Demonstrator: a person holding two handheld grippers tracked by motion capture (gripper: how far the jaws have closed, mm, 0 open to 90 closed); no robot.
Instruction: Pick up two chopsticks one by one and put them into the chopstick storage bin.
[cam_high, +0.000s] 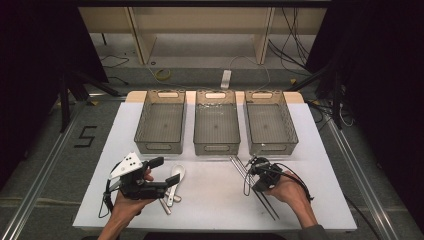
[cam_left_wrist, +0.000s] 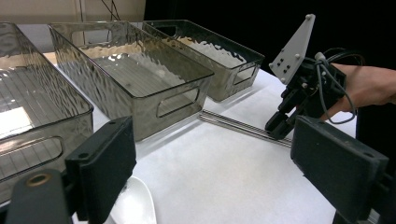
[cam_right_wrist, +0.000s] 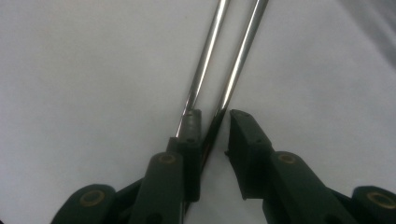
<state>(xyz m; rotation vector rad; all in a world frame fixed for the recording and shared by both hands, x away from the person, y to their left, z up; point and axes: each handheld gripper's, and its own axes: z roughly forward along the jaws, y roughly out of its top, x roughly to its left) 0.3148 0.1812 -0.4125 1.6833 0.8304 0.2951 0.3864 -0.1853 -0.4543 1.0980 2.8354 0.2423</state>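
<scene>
in the high view the right gripper (cam_high: 253, 167) sits at four o'clock on the table (cam_high: 210, 210), low over the metal chopsticks (cam_high: 239, 170) lying just before the right-hand bin (cam_high: 270, 128), likely to pinch them, while the left gripper (cam_high: 165, 172) waits wide open over a white spoon (cam_high: 176, 176) at seven o'clock. the left gripper view shows the right gripper's tips down at the chopsticks (cam_left_wrist: 243, 127), contact hard to make out. in the right gripper view the jaws stand narrow, astride one chopstick (cam_right_wrist: 236, 70), its near end hidden; a firm pinch cannot be told.

A flat white rectangular table (cam_high: 210, 200) carries three clear smoky plastic bins (cam_high: 216, 128) in a row along its far side. Nearer the person lie a pair of thin steel chopsticks (cam_high: 239, 169), a white ceramic soup spoon (cam_high: 176, 176) and grey metal cutlery (cam_high: 165, 204) beside it.
</scene>
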